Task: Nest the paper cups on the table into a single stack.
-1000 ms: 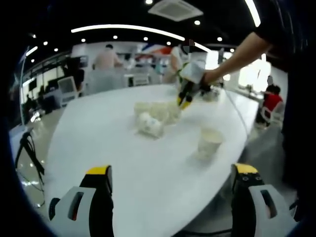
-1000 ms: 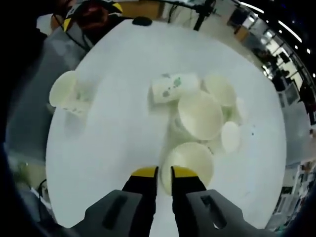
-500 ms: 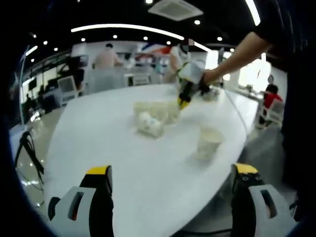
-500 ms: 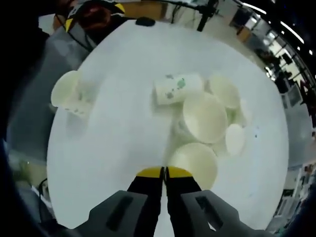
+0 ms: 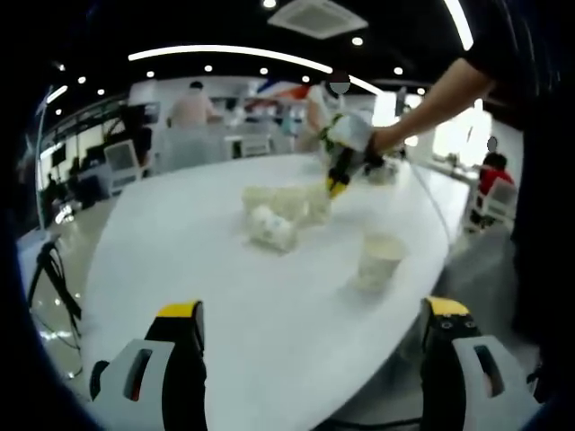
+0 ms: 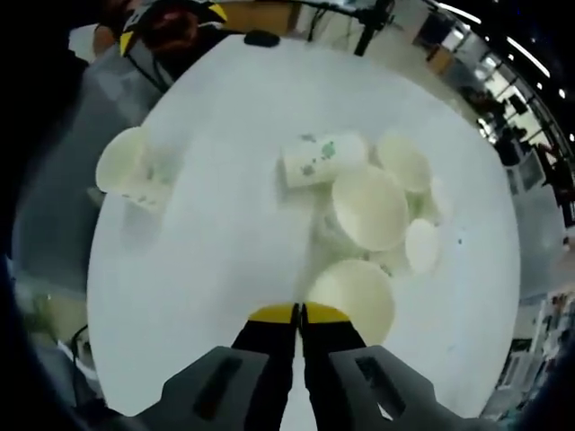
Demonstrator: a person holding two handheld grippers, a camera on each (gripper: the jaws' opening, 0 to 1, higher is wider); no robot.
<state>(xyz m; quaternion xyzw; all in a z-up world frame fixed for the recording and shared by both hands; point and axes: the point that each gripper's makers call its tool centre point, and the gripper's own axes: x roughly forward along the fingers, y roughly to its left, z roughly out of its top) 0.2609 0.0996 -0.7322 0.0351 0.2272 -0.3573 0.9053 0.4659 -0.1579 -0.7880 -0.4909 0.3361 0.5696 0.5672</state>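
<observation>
- Pinching the near rim of 1 upright paper cup [image 6: 353, 293], my right gripper [image 6: 298, 313] has its jaws nearly together.
- Beyond it, clustered cups [image 6: 370, 208] and 1 tipped cup [image 6: 321, 160] crowd the white bench [image 6: 225, 242]; a lone cup [image 6: 132, 168] stands apart.
- My left gripper [image 5: 314, 314] hangs wide apart over the bench edge.

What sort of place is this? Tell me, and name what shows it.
Probably a large open office or lab hall: long strip ceiling lights, a ceiling air vent, people at desks behind the white round table with paper cups.
</observation>
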